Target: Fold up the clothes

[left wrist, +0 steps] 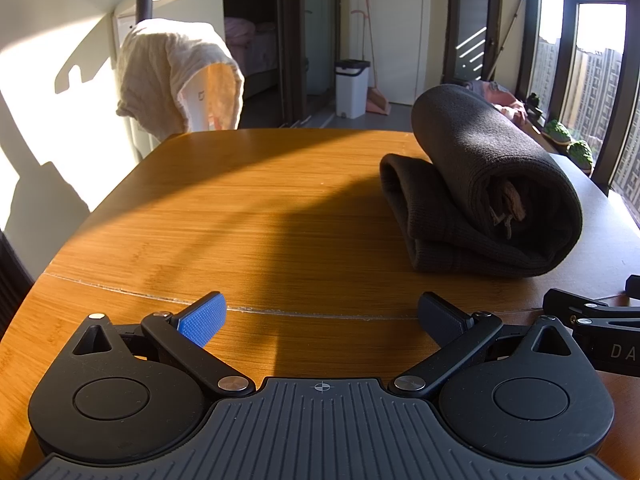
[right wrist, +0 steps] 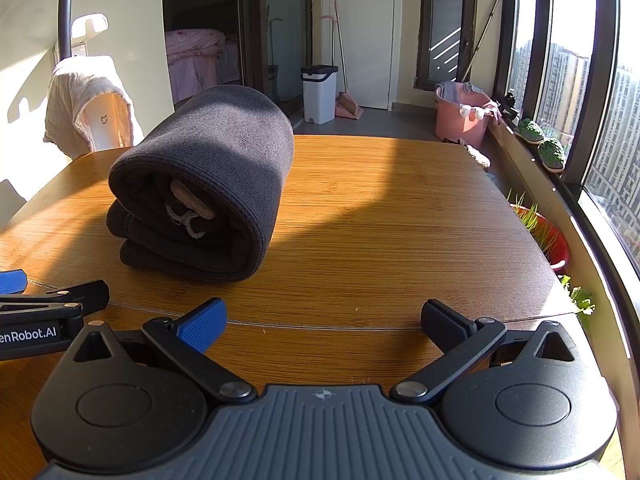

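Observation:
A dark grey knitted garment (left wrist: 492, 184) lies folded in a thick bundle on the wooden table (left wrist: 248, 208), ahead and to the right in the left wrist view. In the right wrist view it (right wrist: 208, 176) lies ahead and to the left on the table (right wrist: 400, 220). My left gripper (left wrist: 322, 316) is open and empty, low over the table's near edge, well short of the garment. My right gripper (right wrist: 324, 320) is open and empty too, beside the left one. Each gripper shows at the edge of the other's view.
A chair with a cream towel (left wrist: 176, 76) stands beyond the table's far left edge. A white bin (right wrist: 318, 94), a pink tub (right wrist: 464, 116) and potted plants (right wrist: 540, 236) stand on the floor by the windows on the right.

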Available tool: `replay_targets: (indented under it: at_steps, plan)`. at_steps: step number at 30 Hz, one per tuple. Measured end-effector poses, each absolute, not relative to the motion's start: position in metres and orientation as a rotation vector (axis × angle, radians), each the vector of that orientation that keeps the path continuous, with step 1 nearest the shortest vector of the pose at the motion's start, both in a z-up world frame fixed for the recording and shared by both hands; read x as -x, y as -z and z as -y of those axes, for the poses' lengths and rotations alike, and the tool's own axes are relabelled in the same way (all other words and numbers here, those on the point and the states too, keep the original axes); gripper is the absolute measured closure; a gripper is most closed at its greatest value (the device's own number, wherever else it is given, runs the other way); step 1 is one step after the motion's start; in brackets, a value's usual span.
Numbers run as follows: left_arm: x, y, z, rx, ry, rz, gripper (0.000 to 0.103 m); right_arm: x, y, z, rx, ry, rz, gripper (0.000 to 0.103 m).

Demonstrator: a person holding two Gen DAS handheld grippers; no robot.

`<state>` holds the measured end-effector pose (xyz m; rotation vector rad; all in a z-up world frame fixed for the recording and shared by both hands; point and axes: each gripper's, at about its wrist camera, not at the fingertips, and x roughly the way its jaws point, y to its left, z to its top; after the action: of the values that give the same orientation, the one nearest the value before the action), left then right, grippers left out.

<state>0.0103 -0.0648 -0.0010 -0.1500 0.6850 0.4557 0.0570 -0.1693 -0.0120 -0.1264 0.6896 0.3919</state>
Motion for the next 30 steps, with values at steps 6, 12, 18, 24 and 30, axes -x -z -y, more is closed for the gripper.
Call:
replay_targets:
  at_steps: [6,12,18,24,30]
  plan:
    - [-0.0103,0.001,0.065,0.15,-0.456,-0.685,0.0,-0.0569,0.0122,0.1695,0.126,-0.392,-0.689,0.0]
    - [-0.0103,0.0011,0.0648,0.15,-0.456,-0.685,0.0,-0.0567,0.0121,0.1696,0.126,-0.392,-0.689,0.0]
    - [-0.0105,0.001,0.0647,0.15,-0.455,-0.685,0.0,-0.0564,0.012,0.1713,0.126,-0.392,-0.689,0.0]
    - [-0.0113,0.0006,0.0643,0.147,-0.451,-0.685,0.0,-0.0568,0.0123,0.1704,0.125,-0.387,-0.689,0.0]
    - [-0.0104,0.0004,0.0637,0.149,-0.45,-0.684,0.0,-0.0569,0.0121,0.1704,0.124,-0.387,-0.689,0.0]
